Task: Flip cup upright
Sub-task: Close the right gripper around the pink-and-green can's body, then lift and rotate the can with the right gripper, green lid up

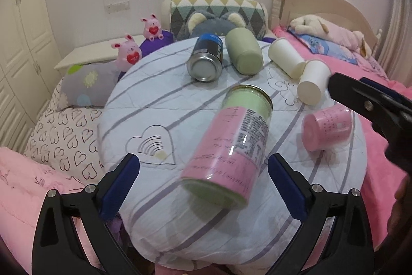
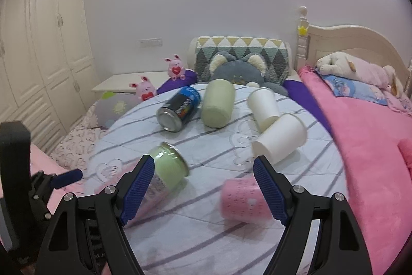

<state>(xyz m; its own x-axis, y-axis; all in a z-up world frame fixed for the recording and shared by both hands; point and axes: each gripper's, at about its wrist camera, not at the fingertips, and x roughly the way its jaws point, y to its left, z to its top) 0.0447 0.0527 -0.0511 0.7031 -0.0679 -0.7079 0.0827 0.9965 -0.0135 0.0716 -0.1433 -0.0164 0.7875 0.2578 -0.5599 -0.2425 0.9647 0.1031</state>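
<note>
pink cup [image 2: 244, 199]: lying on its side on the round table [image 1: 159, 99], near the edge closest to me and toward the right edge; base faces left in my left wrist view [image 1: 327, 129].
right hand-held gripper [image 2: 207, 191]: I see my jaws wide apart, holding nothing; the right blue pad overlaps the pink cup's right end in view, contact I cannot tell. Also seen from the left wrist view at right [image 1: 365, 105].
left hand-held gripper [image 1: 203, 187]: jaws wide apart, gripping nothing; the glass jar lies between the fingers in view, not touched.
glass jar [image 1: 231, 146]: pink label, pale green inside, on its side near the table's near edge, left of the pink cup; also [image 2: 168, 169].
white paper cups [image 1: 312, 85], [image 1: 285, 57]: both on their sides toward the right edge, touching each other.
green cup [image 1: 243, 50]: on its side near the far edge, just beside the can.
blue can [image 1: 207, 57]: on its side, far edge, bottom facing me.
table cover: light quilt with grey stripes, heart outline toward the left edge.
surroundings: pink bed [image 2: 365, 146] right of table, pink plush bunnies [image 1: 128, 52] beyond the far-left edge.
</note>
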